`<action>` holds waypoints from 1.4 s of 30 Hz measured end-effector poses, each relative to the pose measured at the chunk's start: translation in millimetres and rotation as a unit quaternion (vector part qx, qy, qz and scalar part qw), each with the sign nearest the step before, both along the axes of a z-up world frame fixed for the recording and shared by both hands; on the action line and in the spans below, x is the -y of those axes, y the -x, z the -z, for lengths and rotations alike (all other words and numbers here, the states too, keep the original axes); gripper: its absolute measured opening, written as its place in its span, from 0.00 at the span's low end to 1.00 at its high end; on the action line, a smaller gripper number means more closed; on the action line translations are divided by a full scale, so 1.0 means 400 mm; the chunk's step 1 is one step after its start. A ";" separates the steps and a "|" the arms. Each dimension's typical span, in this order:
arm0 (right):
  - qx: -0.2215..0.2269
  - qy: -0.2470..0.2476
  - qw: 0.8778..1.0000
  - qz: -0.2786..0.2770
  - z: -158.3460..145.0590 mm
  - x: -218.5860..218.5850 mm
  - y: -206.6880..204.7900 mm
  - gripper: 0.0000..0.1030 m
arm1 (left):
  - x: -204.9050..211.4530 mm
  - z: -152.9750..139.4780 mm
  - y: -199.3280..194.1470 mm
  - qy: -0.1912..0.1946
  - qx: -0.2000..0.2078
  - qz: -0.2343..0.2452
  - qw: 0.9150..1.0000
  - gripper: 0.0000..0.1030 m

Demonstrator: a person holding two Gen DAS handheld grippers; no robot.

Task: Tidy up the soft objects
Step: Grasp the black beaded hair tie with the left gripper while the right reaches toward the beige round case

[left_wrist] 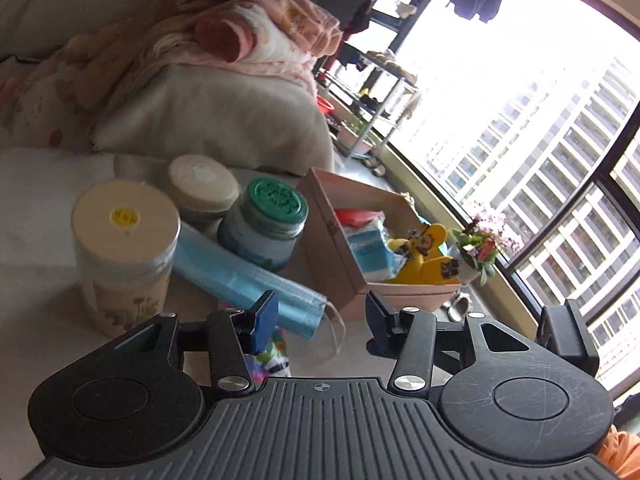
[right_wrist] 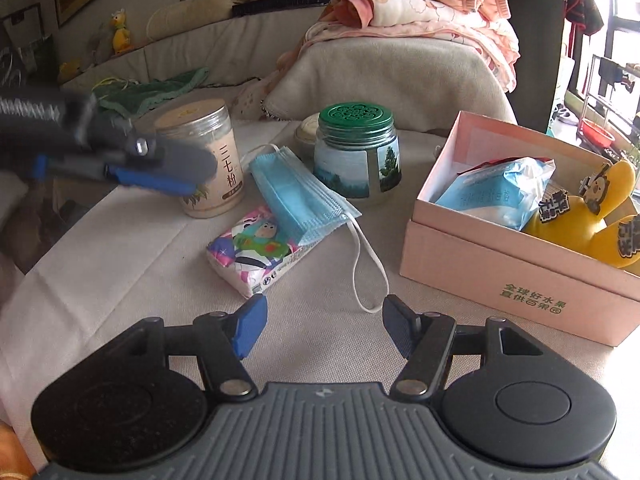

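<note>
my right gripper (right_wrist: 324,330) is hovering over the near edge of the cloth-covered table (right_wrist: 120,280), fingers spread wide and nothing sitting between them. my left gripper (left_wrist: 320,318) is hanging over the same table with its fingers parted too, gripping nothing; from the right wrist view it is showing as a blurred shape at the left side (right_wrist: 132,168), in front of the tall jar.

just past my right fingertips the white ear loop of the blue face masks (right_wrist: 300,196) is trailing toward me across the cloth. the stack itself is lying mid-table, its lower corner resting on the cartoon tissue pack (right_wrist: 256,254), which is lying flat just beside it on the left.

toward the right edge the pink box (right_wrist: 500,268) is standing open, and inside it a blue wet-wipe pack (right_wrist: 496,192) is leaning beside a yellow plush toy (right_wrist: 580,220).

behind the masks the green-lidded glass jar (right_wrist: 358,152) is standing upright, and the tall cream-lidded jar (right_wrist: 208,160) is standing to its left. a smaller round container (left_wrist: 202,184) is peeking out behind them.

beyond the table's far edge a pink blanket (right_wrist: 424,8) is lying heaped on a grey sofa (right_wrist: 384,76).
</note>
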State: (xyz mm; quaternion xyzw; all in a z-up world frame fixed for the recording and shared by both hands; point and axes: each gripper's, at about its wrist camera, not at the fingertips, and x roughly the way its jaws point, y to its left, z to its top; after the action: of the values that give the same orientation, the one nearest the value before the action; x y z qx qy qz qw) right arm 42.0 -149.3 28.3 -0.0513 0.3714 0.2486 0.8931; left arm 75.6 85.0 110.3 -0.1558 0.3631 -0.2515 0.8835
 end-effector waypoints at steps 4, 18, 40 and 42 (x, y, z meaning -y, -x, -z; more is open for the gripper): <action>0.021 -0.009 0.999 -0.025 -0.120 -0.004 -0.038 0.62 | -0.045 -0.114 -0.121 -0.079 0.037 0.009 0.996 0.52; -0.101 0.031 0.994 0.002 -0.302 -0.254 -0.525 0.62 | -0.237 0.168 -0.505 -0.090 -0.168 0.055 0.980 0.51; -0.113 0.028 0.993 0.005 -0.223 -0.182 -0.550 0.62 | -0.158 0.180 -0.552 -0.371 -0.102 0.071 0.920 0.53; -0.116 0.028 0.993 0.007 -0.219 -0.187 -0.553 0.62 | -0.189 0.177 -0.547 -0.338 -0.111 0.066 0.932 0.49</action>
State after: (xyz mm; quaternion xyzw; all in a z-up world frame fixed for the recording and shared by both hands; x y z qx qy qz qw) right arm 263.1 -74.5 116.0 -0.0447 0.4798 0.2361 0.8438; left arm 294.6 160.5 39.5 0.1491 0.5314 -0.1528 0.8197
